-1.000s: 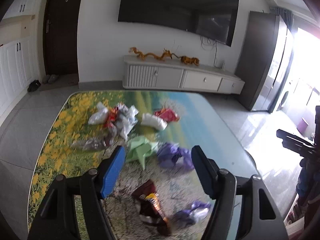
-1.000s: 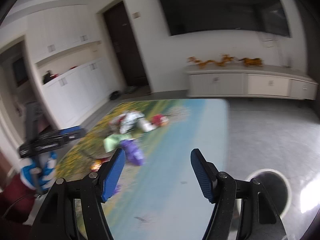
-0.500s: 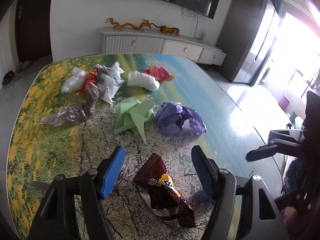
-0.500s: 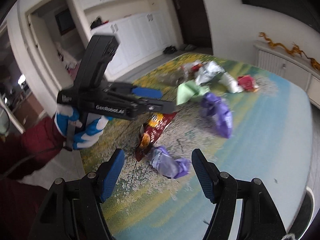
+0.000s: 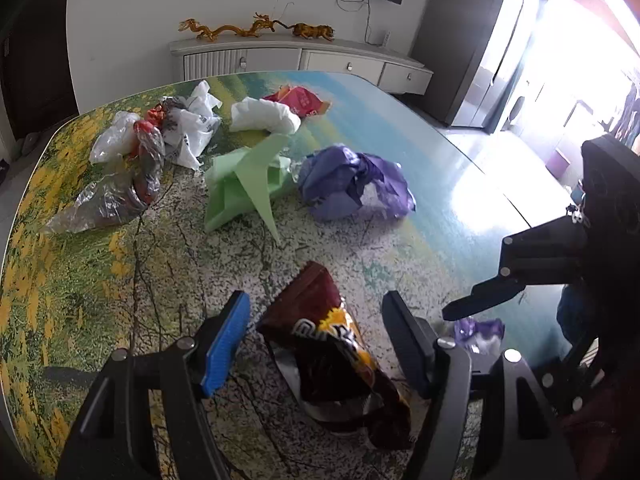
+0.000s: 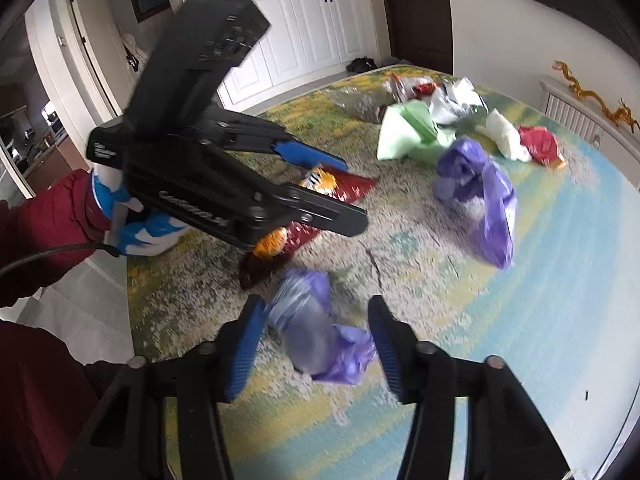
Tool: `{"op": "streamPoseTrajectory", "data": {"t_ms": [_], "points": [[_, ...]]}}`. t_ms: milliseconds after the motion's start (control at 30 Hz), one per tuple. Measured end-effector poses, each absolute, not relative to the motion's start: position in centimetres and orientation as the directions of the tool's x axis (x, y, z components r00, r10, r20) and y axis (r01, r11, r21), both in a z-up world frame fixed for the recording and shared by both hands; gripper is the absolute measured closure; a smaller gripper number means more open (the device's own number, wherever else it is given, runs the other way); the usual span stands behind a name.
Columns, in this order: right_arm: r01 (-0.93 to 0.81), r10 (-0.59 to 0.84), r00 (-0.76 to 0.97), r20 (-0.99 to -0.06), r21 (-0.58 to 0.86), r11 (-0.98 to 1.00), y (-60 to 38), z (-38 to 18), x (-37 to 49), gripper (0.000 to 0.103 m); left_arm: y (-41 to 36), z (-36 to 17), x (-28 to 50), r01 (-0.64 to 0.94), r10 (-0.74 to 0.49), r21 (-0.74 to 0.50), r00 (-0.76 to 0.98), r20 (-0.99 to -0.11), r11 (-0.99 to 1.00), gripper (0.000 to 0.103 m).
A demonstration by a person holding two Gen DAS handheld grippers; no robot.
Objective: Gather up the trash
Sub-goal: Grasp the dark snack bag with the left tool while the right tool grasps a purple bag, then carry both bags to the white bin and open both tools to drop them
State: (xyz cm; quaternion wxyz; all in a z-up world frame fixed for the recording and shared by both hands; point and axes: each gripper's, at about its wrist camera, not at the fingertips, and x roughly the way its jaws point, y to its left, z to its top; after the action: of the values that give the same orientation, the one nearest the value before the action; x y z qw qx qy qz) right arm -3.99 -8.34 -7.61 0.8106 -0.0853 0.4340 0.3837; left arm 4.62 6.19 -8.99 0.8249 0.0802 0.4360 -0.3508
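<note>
A brown chip bag [image 5: 332, 344] lies flat on the landscape-printed table [image 5: 60, 280], between the fingers of my left gripper [image 5: 316, 320], which is open just above it. In the right wrist view the left gripper [image 6: 354, 194] hovers over the same chip bag [image 6: 360, 186]. A small crumpled purple bag [image 6: 312, 332] sits between the fingers of my right gripper [image 6: 316, 336]. Its jaws are closing and the pads are near the bag's sides without visibly squeezing it. In the left wrist view the small purple bag [image 5: 478, 330] lies under a right gripper finger [image 5: 488, 300].
Farther back lie a green bag [image 5: 248, 180], a large purple bag [image 5: 352, 184], a white bag [image 5: 264, 116], a red packet [image 5: 300, 100] and clear plastic bags [image 5: 104, 204]. A white TV cabinet [image 5: 300, 60] stands behind the table. A gloved hand [image 6: 152, 232] holds the left gripper.
Both grippers have sunk toward the table. The right one swung left from the bare blue end to the small purple bag and its jaws narrowed. The left one came down over the chip bag.
</note>
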Motion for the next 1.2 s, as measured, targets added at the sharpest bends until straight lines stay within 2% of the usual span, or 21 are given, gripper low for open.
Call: {"op": "streamPoseTrajectory", "data": {"t_ms": [67,167,233,533,900,1200], "points": [[-0.689,0.547,0.335,-0.767,0.196,0.697,-8.9,-7.7,-4.1,0.069,6.2,-9.1,4.2,0.646,-0.499,-0.157,0.388,-0.775,0.747,0.038],[-0.675,0.546,0.344,-0.763,0.203,0.709,-9.6,-7.6,-4.4,0.074,5.9,-9.2,3.5,0.642,-0.468,-0.108,0.422,-0.776,0.759,0.05],[-0.664,0.545,0.352,-0.761,0.207,0.718,-10.0,-7.6,-4.6,0.075,5.9,-9.2,3.2,0.641,-0.472,-0.114,0.422,-0.774,0.759,0.06],[-0.594,0.547,0.408,-0.731,0.242,0.767,-12.6,-6.8,-6.0,0.075,5.2,-8.8,1.6,0.615,-0.442,-0.085,0.456,-0.773,0.784,0.078],[-0.486,0.547,0.53,-0.647,0.297,0.822,-18.2,-4.6,-7.1,0.075,3.7,-5.0,0.0,0.572,-0.448,-0.107,0.498,-0.743,0.813,0.079],[-0.29,0.442,0.681,-0.584,0.339,0.895,-27.9,-4.1,-8.1,0.075,-4.2,-1.6,0.6,0.643,-0.529,-0.147,0.455,-0.716,0.751,0.079]]}}
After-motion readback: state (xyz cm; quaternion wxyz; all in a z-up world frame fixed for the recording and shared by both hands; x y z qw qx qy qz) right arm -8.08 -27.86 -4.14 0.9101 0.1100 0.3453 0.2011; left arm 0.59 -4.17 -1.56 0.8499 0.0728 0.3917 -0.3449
